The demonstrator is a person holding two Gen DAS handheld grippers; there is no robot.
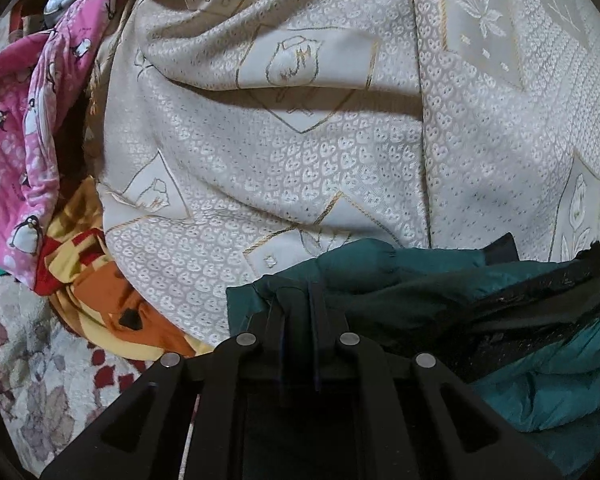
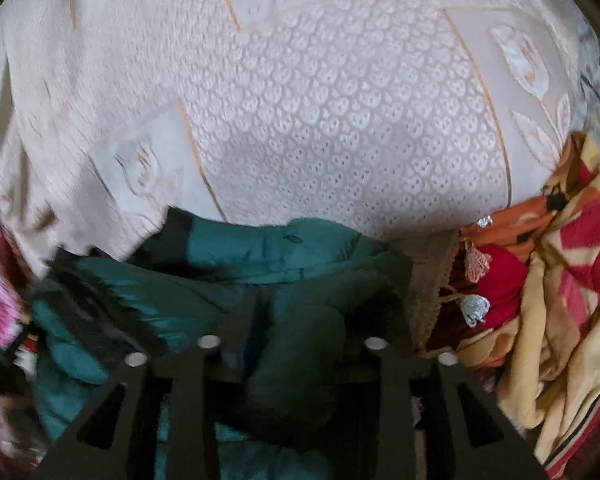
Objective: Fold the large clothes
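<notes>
Both the left gripper [image 1: 300, 300] and right gripper [image 2: 296, 320] pinch the teal jacket [image 1: 420, 280] edge, cream cloth [image 1: 300, 160] beyond.

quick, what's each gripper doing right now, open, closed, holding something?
Left gripper: closed on an edge of the teal jacket.
Right gripper: fingers apart around a thick fold of the same jacket.

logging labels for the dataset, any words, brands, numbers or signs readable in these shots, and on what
None: no readable text in either view.
Teal jacket: no tag or logo showing; both hand-held grippers are shut on it, left and right.
Cream cloth: only woven flowers and diamonds.
Pink fabric: penguin pictures, no lettering.
Orange, red and yellow blanket: pattern only.
</notes>
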